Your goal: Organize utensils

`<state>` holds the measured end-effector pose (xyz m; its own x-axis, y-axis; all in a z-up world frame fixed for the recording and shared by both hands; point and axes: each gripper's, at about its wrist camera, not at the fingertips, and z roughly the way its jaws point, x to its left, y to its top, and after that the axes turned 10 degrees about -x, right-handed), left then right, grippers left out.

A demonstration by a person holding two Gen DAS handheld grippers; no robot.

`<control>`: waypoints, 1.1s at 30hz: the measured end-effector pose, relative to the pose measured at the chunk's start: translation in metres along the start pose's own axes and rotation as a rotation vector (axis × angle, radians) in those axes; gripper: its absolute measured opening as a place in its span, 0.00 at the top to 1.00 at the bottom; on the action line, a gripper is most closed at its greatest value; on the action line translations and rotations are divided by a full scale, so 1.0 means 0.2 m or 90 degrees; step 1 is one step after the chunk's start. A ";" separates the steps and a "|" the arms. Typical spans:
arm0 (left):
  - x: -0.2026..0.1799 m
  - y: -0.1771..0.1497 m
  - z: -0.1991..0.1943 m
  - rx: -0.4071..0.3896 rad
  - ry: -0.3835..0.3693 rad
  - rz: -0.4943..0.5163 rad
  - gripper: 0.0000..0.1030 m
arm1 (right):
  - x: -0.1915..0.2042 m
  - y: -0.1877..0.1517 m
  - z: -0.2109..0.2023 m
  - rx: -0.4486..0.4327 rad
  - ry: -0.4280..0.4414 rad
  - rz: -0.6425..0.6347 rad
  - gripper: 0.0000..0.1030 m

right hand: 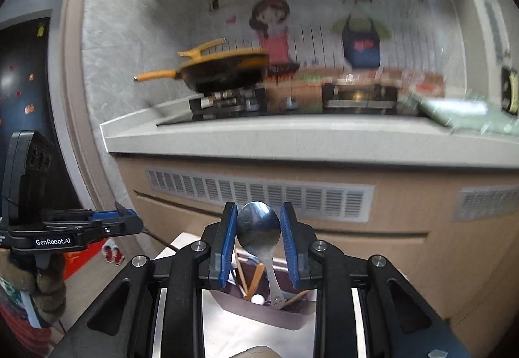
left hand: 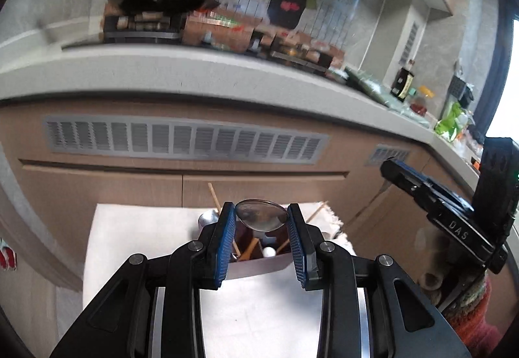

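Each gripper is shut on the bowl of a metal spoon. In the left wrist view my left gripper (left hand: 261, 216) pinches a steel spoon (left hand: 261, 214) with its bowl lying sideways between the blue pads. In the right wrist view my right gripper (right hand: 259, 226) pinches another steel spoon (right hand: 259, 228), bowl up, handle hanging down toward the utensil holder (right hand: 259, 312). The holder, brown inside, holds wooden chopsticks and other utensils and stands on a white table (left hand: 142, 228); it also shows in the left wrist view (left hand: 259, 264). Each gripper is above the holder.
A kitchen counter (right hand: 292, 137) with a stove and a yellow pan (right hand: 223, 69) runs behind. Beige cabinet fronts with vents (left hand: 185, 140) face me. My right gripper shows at the right of the left wrist view (left hand: 441, 208); my left gripper shows at the left of the right wrist view (right hand: 74, 228).
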<state>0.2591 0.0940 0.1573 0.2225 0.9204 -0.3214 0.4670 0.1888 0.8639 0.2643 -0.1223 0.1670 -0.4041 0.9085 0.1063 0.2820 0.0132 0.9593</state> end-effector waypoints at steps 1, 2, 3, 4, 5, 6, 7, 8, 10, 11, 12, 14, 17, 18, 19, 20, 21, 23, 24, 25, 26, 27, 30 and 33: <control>0.03 -0.01 0.06 0.014 0.000 -0.007 0.68 | -0.02 -0.03 0.07 0.013 -0.001 0.009 0.76; 0.05 -0.03 0.11 0.026 -0.002 -0.013 0.68 | -0.04 -0.05 0.12 0.025 -0.003 0.017 0.76; 0.08 -0.05 0.17 0.041 -0.005 -0.021 0.68 | -0.06 -0.09 0.17 0.041 -0.004 0.024 0.76; 0.10 -0.06 0.20 0.050 -0.005 -0.026 0.68 | -0.08 -0.12 0.22 0.057 -0.003 0.030 0.76; 0.12 -0.08 0.24 0.062 -0.004 -0.031 0.68 | -0.09 -0.15 0.25 0.067 -0.004 0.033 0.76; 0.14 -0.10 0.28 0.072 -0.005 -0.035 0.68 | -0.10 -0.19 0.31 0.083 -0.007 0.036 0.76; 0.16 -0.12 0.33 0.084 -0.004 -0.038 0.68 | -0.11 -0.21 0.34 0.094 -0.008 0.038 0.76; 0.17 -0.14 0.36 0.092 -0.003 -0.039 0.68 | -0.13 -0.25 0.39 0.110 -0.008 0.043 0.76; 0.18 -0.18 0.44 0.109 -0.001 -0.042 0.68 | -0.16 -0.32 0.47 0.147 -0.006 0.059 0.76; 0.19 -0.20 0.48 0.122 -0.004 -0.046 0.68 | -0.17 -0.36 0.52 0.170 -0.007 0.067 0.76; 0.19 -0.22 0.53 0.133 -0.010 -0.054 0.68 | -0.19 -0.40 0.56 0.196 -0.008 0.076 0.76; 0.20 -0.27 0.61 0.150 -0.021 -0.061 0.66 | -0.22 -0.49 0.64 0.247 -0.006 0.102 0.74; 0.20 -0.31 0.63 0.129 0.008 -0.047 0.64 | -0.26 -0.56 0.66 0.261 -0.024 0.112 0.74; 0.19 -0.31 0.59 0.103 0.014 -0.040 0.61 | -0.26 -0.56 0.63 0.245 -0.034 0.105 0.74; 0.18 -0.31 0.55 0.075 0.020 -0.031 0.60 | -0.25 -0.54 0.58 0.222 -0.040 0.099 0.74; 0.15 -0.31 0.49 0.034 0.032 -0.015 0.59 | -0.24 -0.53 0.53 0.202 -0.041 0.095 0.74; 0.13 -0.32 0.42 -0.004 0.046 -0.001 0.59 | -0.23 -0.51 0.46 0.175 -0.043 0.088 0.74; 0.09 -0.37 0.26 -0.077 0.077 0.028 0.58 | -0.18 -0.48 0.29 0.113 -0.050 0.066 0.73; 0.06 -0.40 0.19 -0.105 0.094 0.043 0.57 | -0.15 -0.47 0.20 0.083 -0.054 0.052 0.73; 0.02 -0.46 0.12 -0.127 0.115 0.059 0.57 | -0.11 -0.48 0.10 0.053 -0.058 0.032 0.73; 0.00 -0.50 0.08 -0.139 0.130 0.071 0.57 | -0.06 -0.50 0.01 0.026 -0.063 0.010 0.73; -0.03 -0.57 0.03 -0.149 0.143 0.083 0.57 | -0.03 -0.54 -0.08 0.008 -0.066 -0.010 0.73; -0.08 -0.74 -0.06 -0.132 0.158 0.083 0.57 | 0.07 -0.63 -0.24 0.003 -0.069 -0.047 0.71; -0.13 -0.90 -0.13 -0.097 0.181 0.069 0.57 | 0.12 -0.76 -0.37 0.036 -0.069 -0.030 0.71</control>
<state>0.1461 0.0446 0.0200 0.0068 0.9925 -0.1217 0.3154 0.1134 0.9421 0.1484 -0.1332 0.0432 -0.3226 0.9461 0.0296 0.3145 0.0776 0.9461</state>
